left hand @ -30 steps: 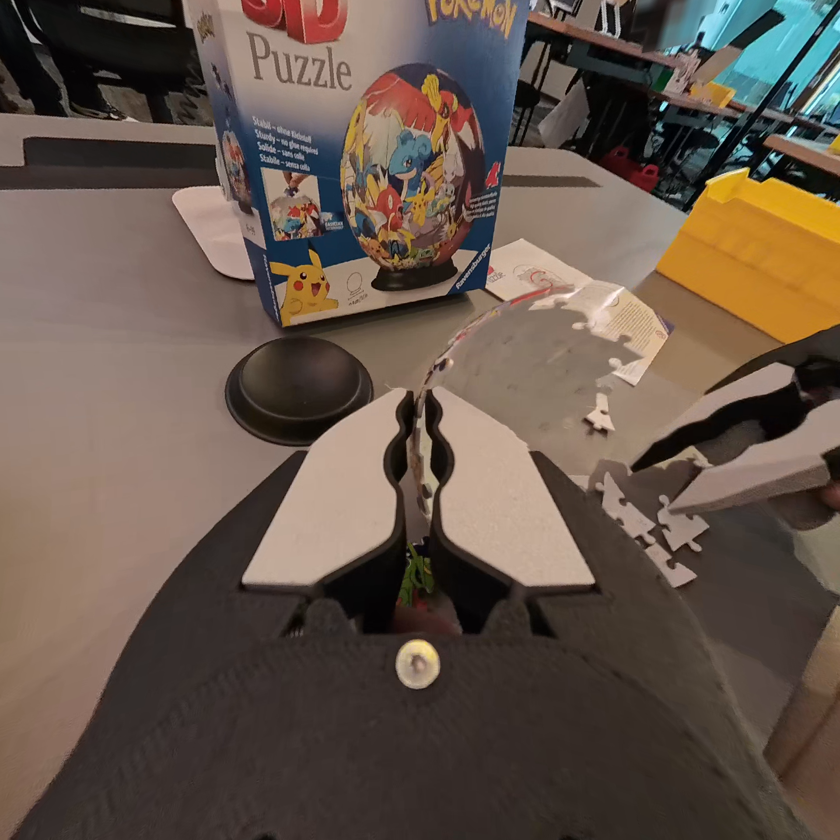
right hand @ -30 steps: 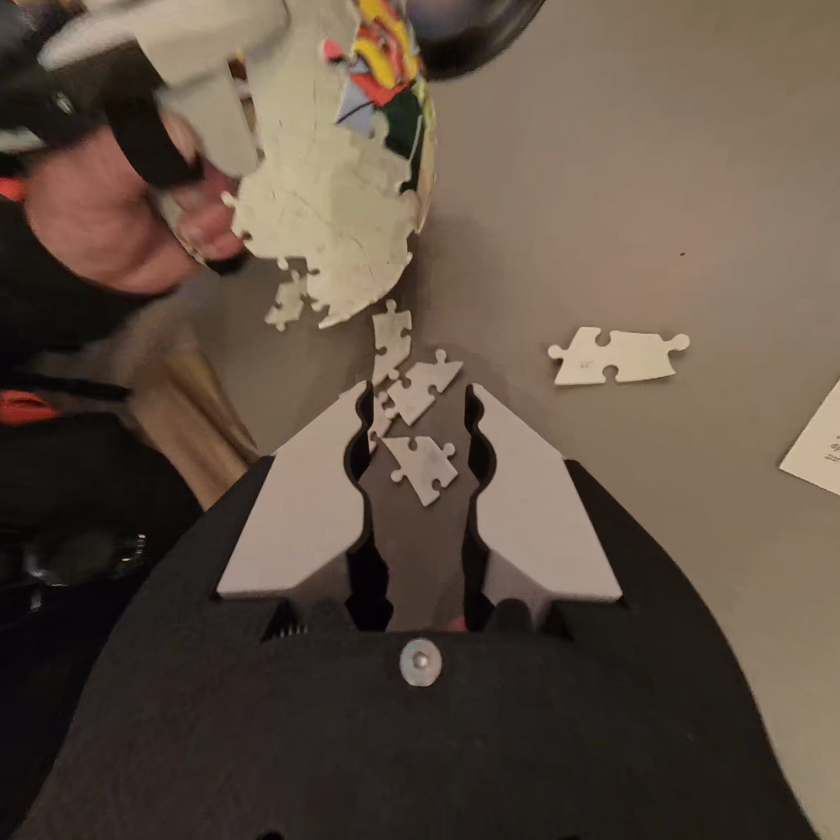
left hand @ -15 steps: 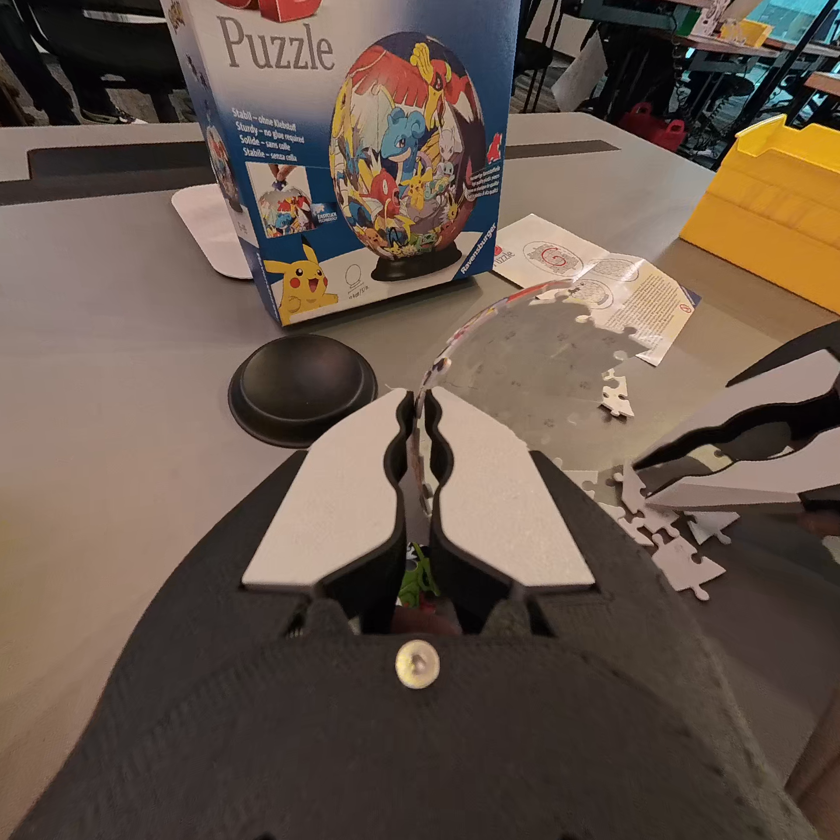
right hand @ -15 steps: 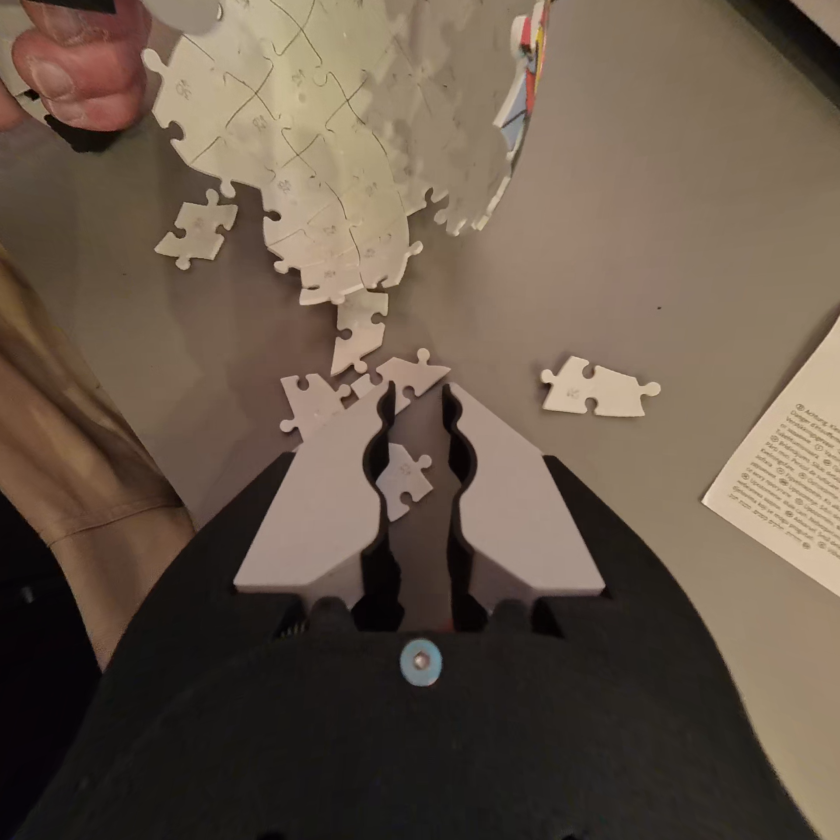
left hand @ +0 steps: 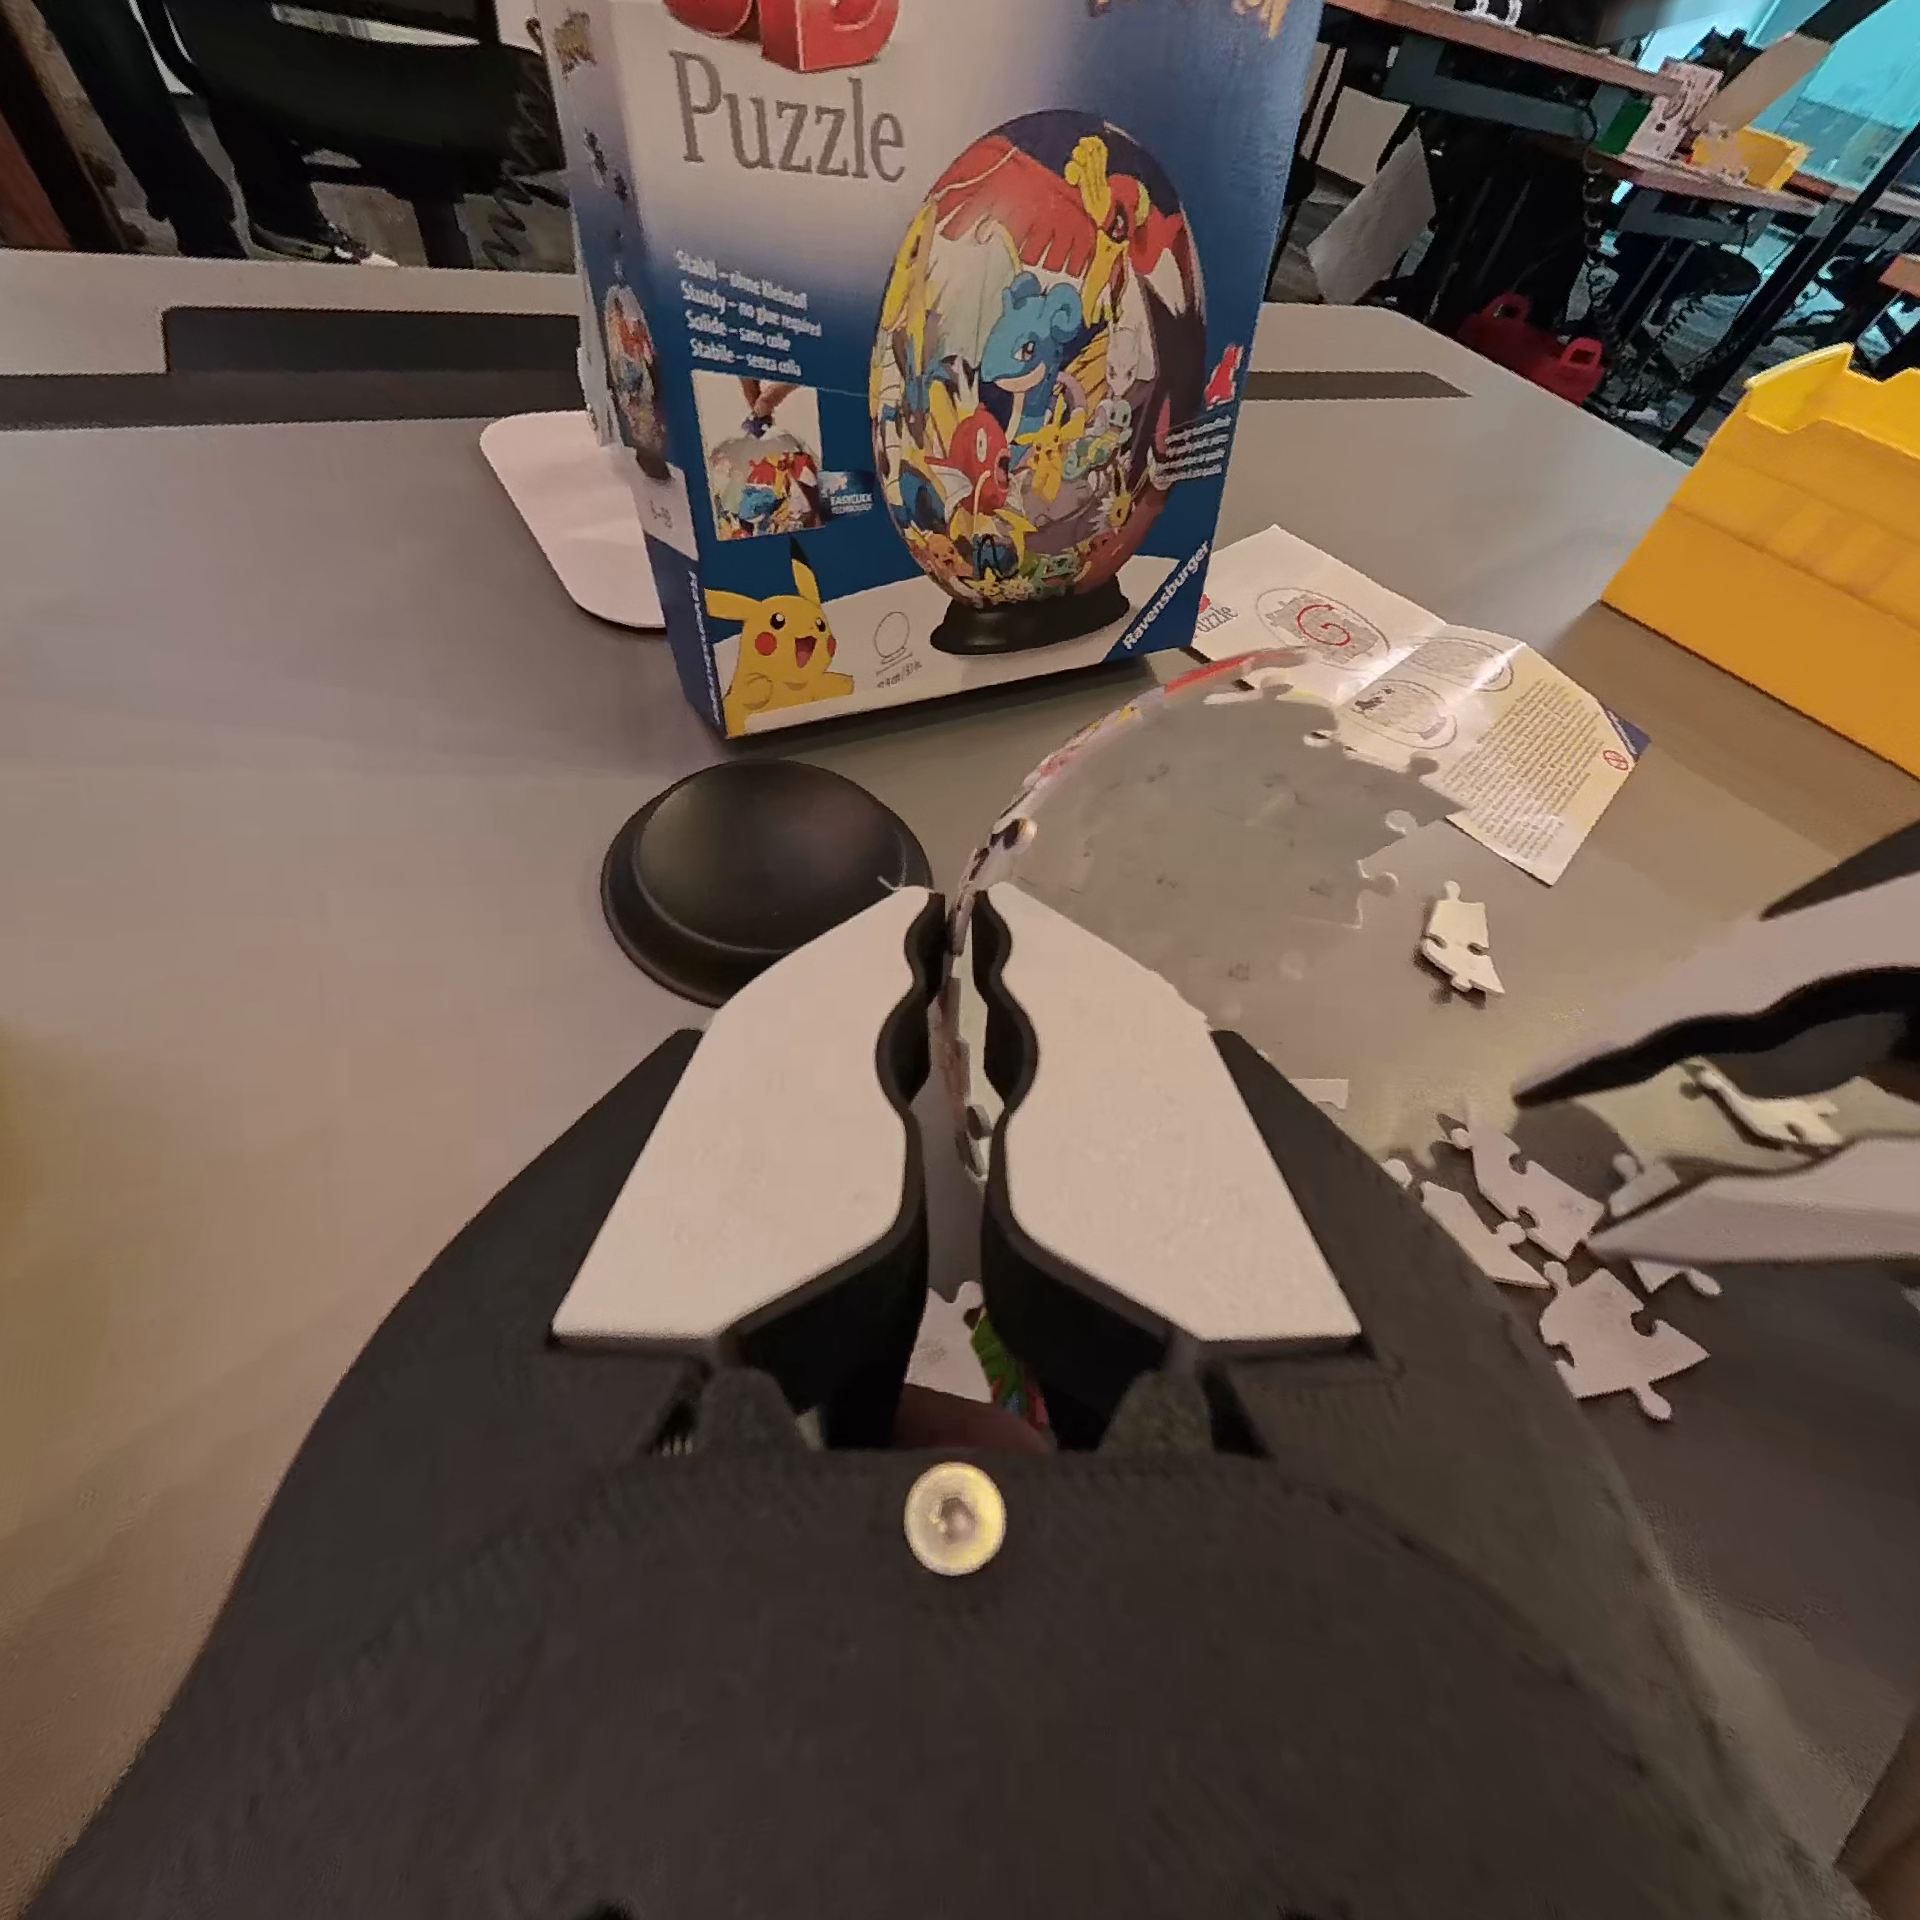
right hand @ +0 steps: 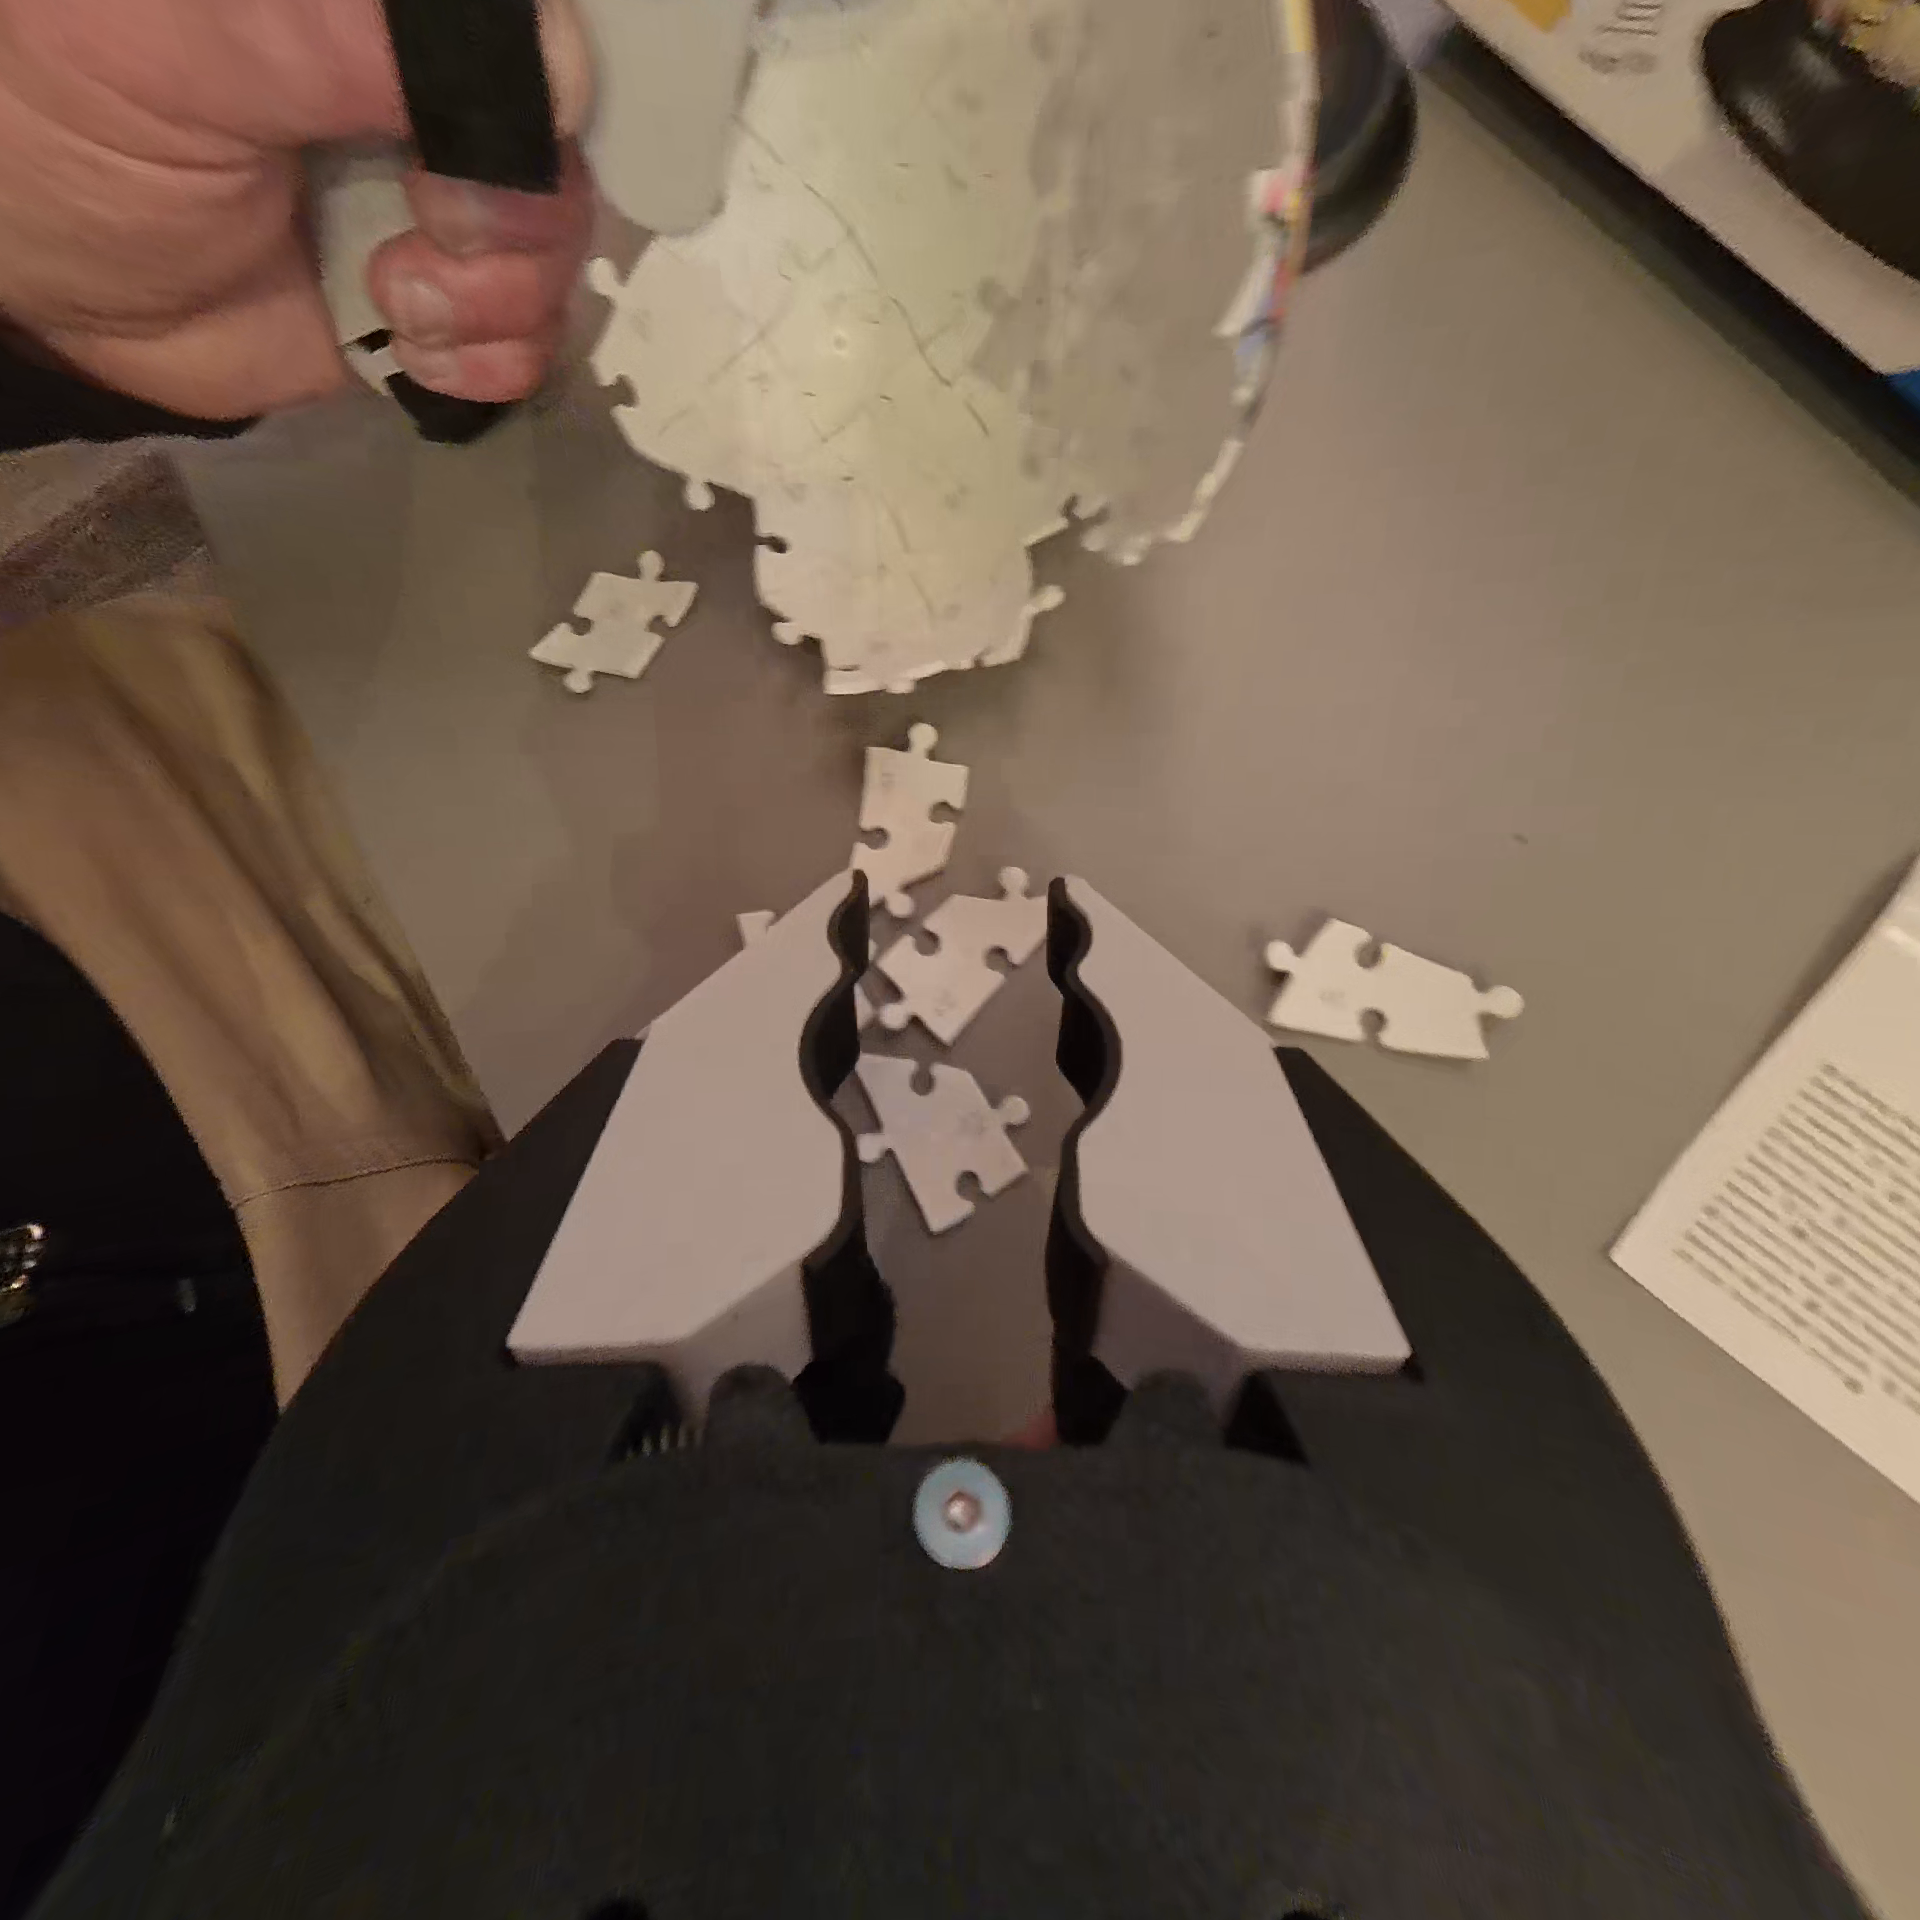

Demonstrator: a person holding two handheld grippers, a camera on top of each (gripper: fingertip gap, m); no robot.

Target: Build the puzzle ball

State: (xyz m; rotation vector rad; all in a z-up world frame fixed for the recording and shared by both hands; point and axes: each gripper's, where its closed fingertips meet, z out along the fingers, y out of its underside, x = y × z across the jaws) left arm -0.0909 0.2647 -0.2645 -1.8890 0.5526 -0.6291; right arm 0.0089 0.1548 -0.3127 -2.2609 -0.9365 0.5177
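Observation:
My left gripper (left hand: 961,914) is shut on the rim of the half-built puzzle ball shell (left hand: 1195,831), holding it on edge with its pale inner side facing right. The right wrist view shows the shell (right hand: 914,364) raised above the table, beside the hand (right hand: 208,177) holding the left gripper. My right gripper (right hand: 956,894) is open and low over several loose white pieces: one (right hand: 945,1138) lies between its fingers, another (right hand: 956,971) at its tips. The left wrist view shows the right gripper (left hand: 1558,1164) over the pile of pieces (left hand: 1616,1351).
The puzzle box (left hand: 935,364) stands at the back, with the black ball stand (left hand: 764,873) in front of it. A leaflet (left hand: 1455,707) and a yellow bin (left hand: 1808,561) are on the right. A joined pair of pieces (right hand: 1382,992) and a single piece (right hand: 613,623) lie apart. The tips of one gripper are about 15 cm away from the tips of the other.
My right gripper's fingers narrowed over the loose pieces half a second ago and have spread wider again. The left gripper keeps its hold on the shell, which has shifted only slightly.

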